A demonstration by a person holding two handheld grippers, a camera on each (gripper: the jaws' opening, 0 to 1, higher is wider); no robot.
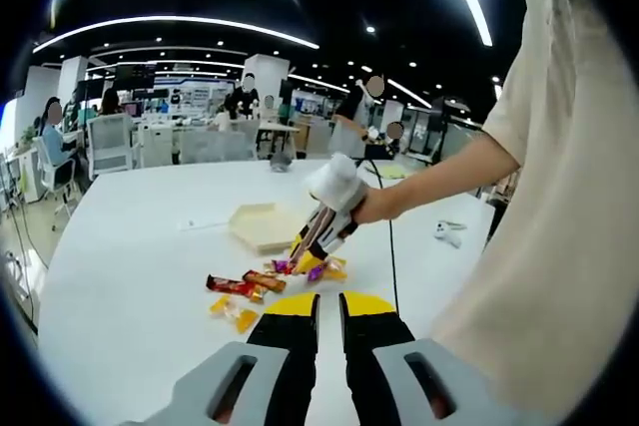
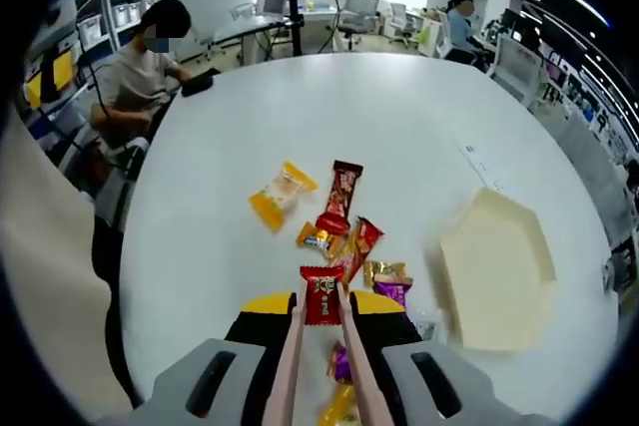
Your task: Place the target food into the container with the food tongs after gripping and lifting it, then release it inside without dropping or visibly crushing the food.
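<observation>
My right gripper (image 2: 321, 304) is shut on pinkish food tongs (image 2: 290, 366), whose two arms run forward between its jaws. A red snack packet (image 2: 321, 293) stands pinched between the tong tips, at the near edge of a scatter of wrapped snacks (image 2: 342, 187). The cream hexagonal container (image 2: 494, 271) lies to the right of the pile, with nothing in it. In the left gripper view, a hand holds the right gripper (image 1: 312, 251) down over the snacks (image 1: 240, 288), with the container (image 1: 262, 224) just behind. My left gripper (image 1: 329, 302) hovers near the pile with jaws together and nothing between them.
The round white table (image 2: 399, 117) has a sheet of paper (image 2: 477, 159) beyond the container. A black cable (image 1: 391, 256) and a small white object (image 1: 449, 232) lie on it. A person (image 2: 140, 72) sits at the table's far left edge. Desks and chairs stand behind.
</observation>
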